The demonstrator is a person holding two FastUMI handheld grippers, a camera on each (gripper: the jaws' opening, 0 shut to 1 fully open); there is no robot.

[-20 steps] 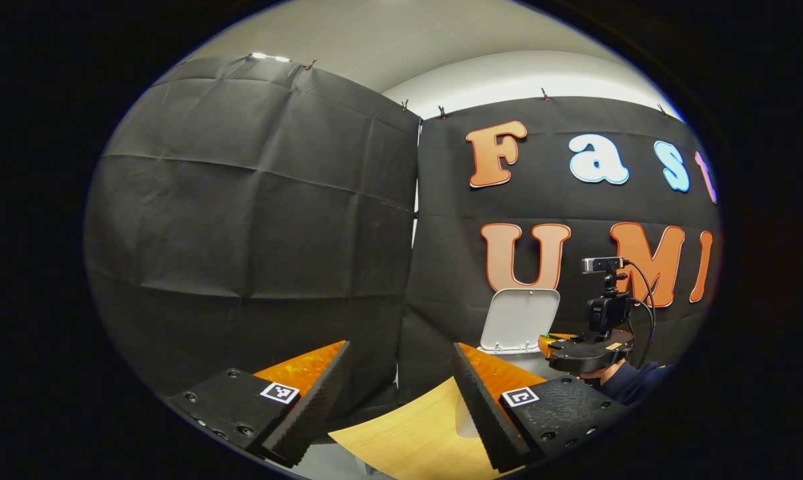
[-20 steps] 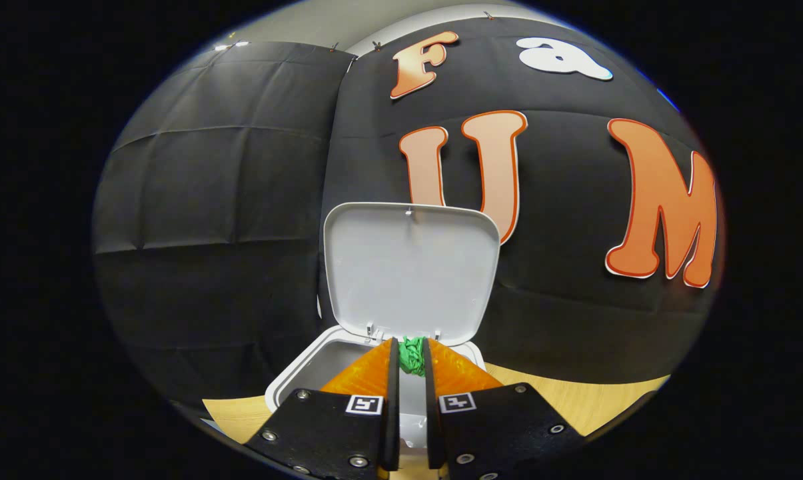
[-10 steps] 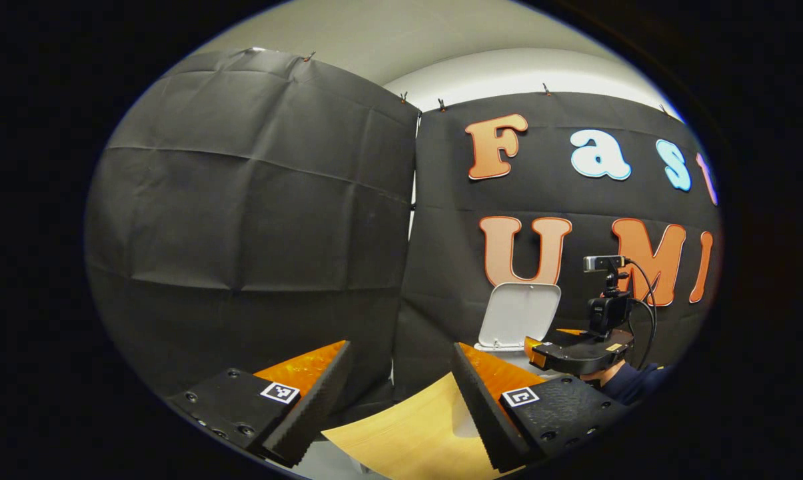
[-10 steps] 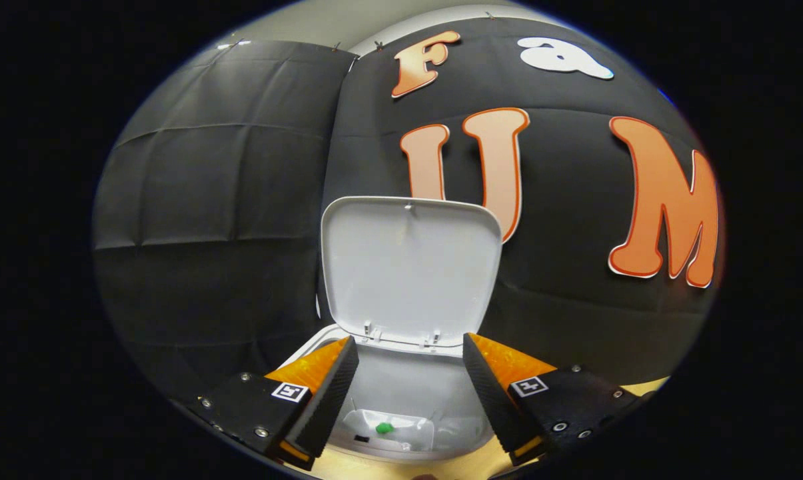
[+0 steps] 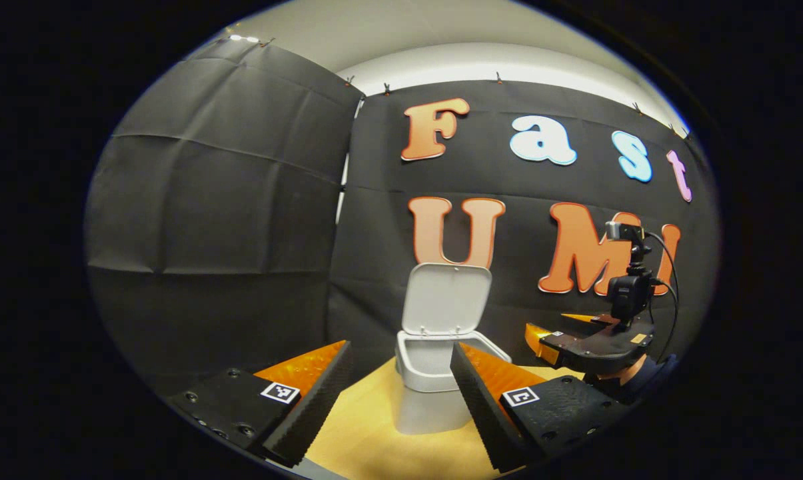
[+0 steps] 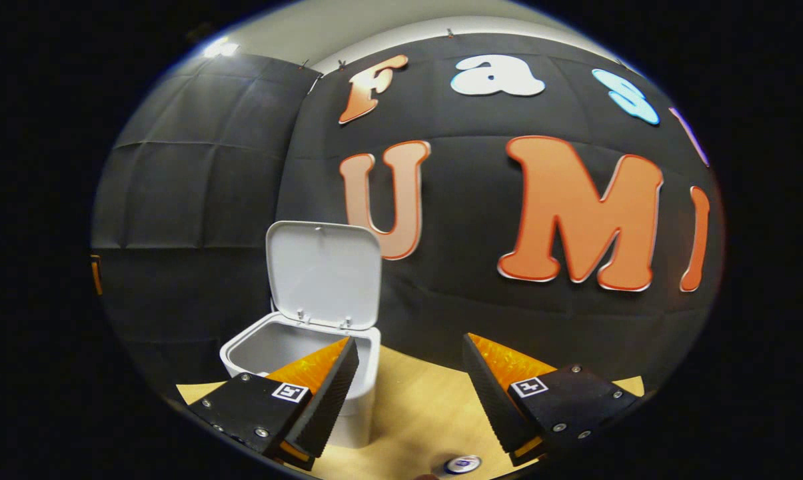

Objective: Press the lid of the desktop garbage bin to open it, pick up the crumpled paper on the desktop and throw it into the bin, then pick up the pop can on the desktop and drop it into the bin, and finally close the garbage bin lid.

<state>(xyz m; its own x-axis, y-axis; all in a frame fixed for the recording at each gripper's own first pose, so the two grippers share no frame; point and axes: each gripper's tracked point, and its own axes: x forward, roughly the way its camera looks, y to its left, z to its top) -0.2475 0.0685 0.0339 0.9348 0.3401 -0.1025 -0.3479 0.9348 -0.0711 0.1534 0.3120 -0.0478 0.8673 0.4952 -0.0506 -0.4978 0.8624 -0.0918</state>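
Observation:
The white desktop bin stands on the wooden table with its lid raised upright against the booth wall. My left gripper is open and holds nothing, with the bin just ahead between its fingers. To the bin's right hovers my right gripper, held by a person's hand. In the right gripper view the bin sits to the left, lid up, and my right gripper is open and holds nothing, to the right of the bin above the table. The pop can's top peeks in at the bottom edge below it.
The wooden table runs up to the black cloth wall behind the bin. A dark sleeve shows beneath the right gripper at the right of the left gripper view.
My right gripper opened over the bin and let the green crumpled paper fall inside, then swung right, away from the bin. The left gripper turned to face the bin.

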